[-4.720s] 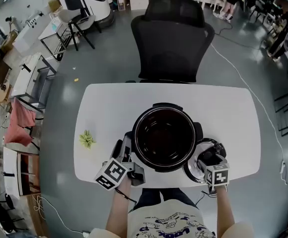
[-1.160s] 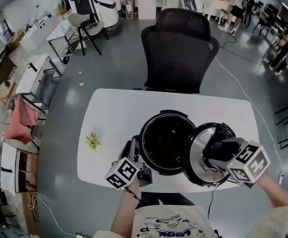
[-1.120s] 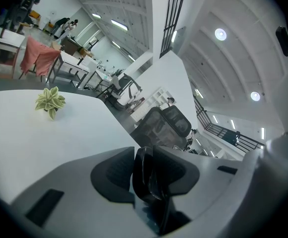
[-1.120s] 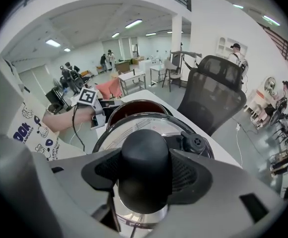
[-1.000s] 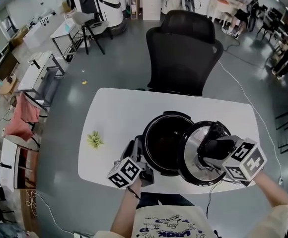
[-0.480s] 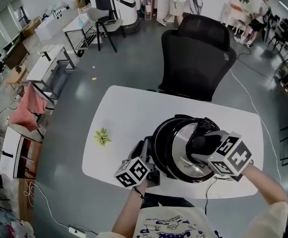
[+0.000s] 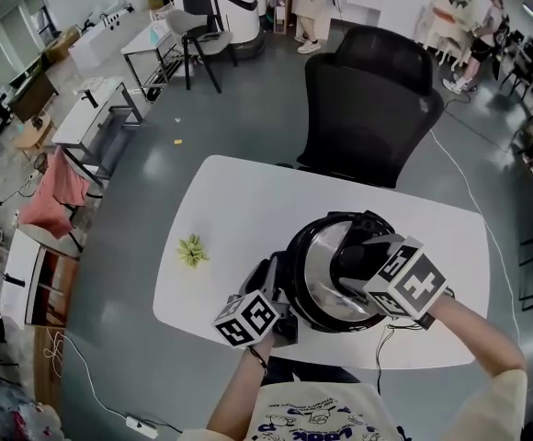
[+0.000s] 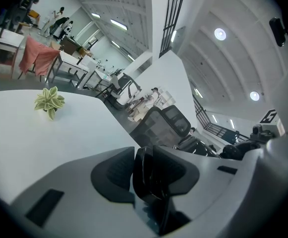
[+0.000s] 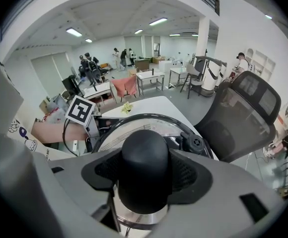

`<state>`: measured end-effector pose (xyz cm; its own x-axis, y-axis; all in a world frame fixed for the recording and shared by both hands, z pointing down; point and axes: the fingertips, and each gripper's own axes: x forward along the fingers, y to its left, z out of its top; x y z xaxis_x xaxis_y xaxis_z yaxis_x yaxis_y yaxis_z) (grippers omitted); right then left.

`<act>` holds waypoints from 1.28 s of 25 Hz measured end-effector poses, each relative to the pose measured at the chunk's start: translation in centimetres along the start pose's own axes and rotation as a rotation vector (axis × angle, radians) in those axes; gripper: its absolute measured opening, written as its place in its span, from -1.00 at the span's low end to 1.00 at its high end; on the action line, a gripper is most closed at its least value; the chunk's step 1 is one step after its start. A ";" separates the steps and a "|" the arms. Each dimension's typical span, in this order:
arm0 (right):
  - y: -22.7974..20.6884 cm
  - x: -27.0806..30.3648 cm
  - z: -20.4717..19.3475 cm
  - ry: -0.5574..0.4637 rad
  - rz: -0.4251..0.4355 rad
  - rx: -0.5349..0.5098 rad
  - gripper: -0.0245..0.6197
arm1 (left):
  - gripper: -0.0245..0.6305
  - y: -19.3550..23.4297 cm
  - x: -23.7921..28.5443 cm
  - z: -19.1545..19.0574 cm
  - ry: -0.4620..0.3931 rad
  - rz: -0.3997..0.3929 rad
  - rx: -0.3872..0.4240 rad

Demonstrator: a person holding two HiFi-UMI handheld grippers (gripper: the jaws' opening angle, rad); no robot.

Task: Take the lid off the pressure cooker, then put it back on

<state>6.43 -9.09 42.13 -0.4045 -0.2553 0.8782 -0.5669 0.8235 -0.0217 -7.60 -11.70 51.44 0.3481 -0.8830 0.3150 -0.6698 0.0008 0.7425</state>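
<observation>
While the jaws of the left gripper [image 8: 149,175] clamp the side handle [image 8: 144,160] of the pressure cooker [image 7: 291,266] between them, those of the right gripper [image 9: 145,180] pinch the black knob [image 9: 145,152] of the lid [image 7: 320,269], which lies over the cooker's mouth directly beneath them. Likely left: seating it squarely, locking, letting go.

Head cam overhead — R cam close; share lid [image 7: 314,269]

White table [image 7: 248,200], black office chair [image 7: 368,108], small green plant [image 7: 191,250], pink cloth [image 7: 51,200]
</observation>
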 end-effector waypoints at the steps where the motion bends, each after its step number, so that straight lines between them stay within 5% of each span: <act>1: 0.0 0.2 0.1 0.003 0.002 -0.001 0.00 | -0.54 0.0 0.0 0.0 0.002 -0.001 -0.001; 32: 0.5 2.8 0.1 0.036 -0.046 0.020 0.00 | -0.55 -0.2 -0.4 0.0 0.028 -0.025 -0.019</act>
<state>4.93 -9.46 44.51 -0.3520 -0.2736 0.8951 -0.5984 0.8011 0.0095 -7.63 -11.37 51.15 0.3827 -0.8695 0.3124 -0.6482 -0.0117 0.7614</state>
